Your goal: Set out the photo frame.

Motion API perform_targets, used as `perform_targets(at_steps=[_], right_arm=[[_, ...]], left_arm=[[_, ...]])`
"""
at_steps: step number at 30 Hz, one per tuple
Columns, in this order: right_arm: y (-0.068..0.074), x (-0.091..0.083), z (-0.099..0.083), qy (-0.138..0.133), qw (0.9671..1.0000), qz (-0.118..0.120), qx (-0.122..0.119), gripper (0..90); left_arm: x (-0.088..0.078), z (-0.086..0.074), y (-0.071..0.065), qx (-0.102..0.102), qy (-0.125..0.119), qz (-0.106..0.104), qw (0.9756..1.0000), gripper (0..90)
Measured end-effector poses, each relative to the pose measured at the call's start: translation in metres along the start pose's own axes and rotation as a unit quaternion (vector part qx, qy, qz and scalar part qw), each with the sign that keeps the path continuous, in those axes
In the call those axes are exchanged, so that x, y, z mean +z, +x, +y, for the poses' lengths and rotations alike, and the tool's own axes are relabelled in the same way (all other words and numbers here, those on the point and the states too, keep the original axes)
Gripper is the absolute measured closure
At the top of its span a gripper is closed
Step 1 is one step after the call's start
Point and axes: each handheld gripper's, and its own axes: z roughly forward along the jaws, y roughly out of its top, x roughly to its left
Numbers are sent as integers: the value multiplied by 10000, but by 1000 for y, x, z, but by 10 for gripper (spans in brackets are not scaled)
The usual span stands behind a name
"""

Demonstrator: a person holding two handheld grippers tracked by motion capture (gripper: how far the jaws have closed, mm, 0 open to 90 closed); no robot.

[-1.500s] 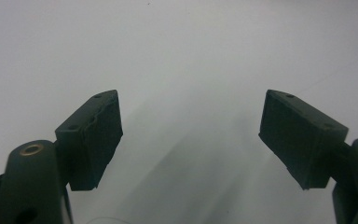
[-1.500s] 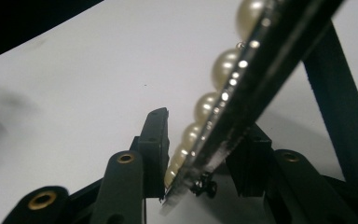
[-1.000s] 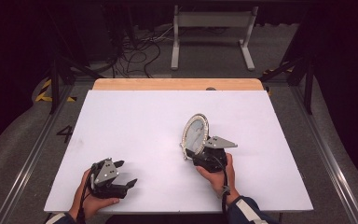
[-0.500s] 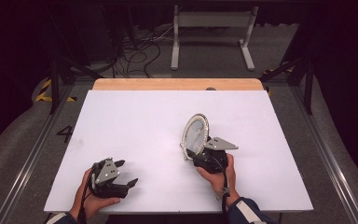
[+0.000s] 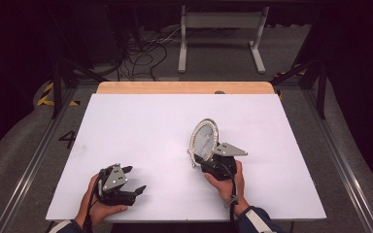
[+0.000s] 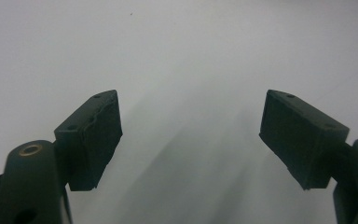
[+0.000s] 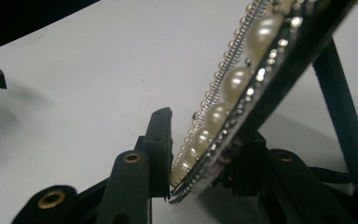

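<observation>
On white table (image 5: pixel 141 126), right tongs (image 7: pixel 200 154) pinching pearl-rimmed frame (image 5: pixel 205 140), top cropped close-up, left tongs (image 6: pixel 191 140) spread.

Frame (image 7: pixel 279 42) top cut off

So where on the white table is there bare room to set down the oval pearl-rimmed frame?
The white table is bare across its far half, from the wooden edge strip down, and between both grippers. It is crowded only near the front: the left gripper front-left, and the right gripper holding the oval pearl-rimmed frame right of centre.
</observation>
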Motion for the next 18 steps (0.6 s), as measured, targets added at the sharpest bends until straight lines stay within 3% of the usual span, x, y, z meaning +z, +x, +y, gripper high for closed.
perform_targets(at_steps=[8, 18], right_arm=[[-4, -6, -2, 71, 9998, 158, 31, 683], [-6, -14, -5, 110, 9997, 195, -6, 707]], left_arm=[[5, 3, 3, -26, -18, -40, 10000, 214], [13, 11, 1, 147, 2, -168, 9998, 214]])
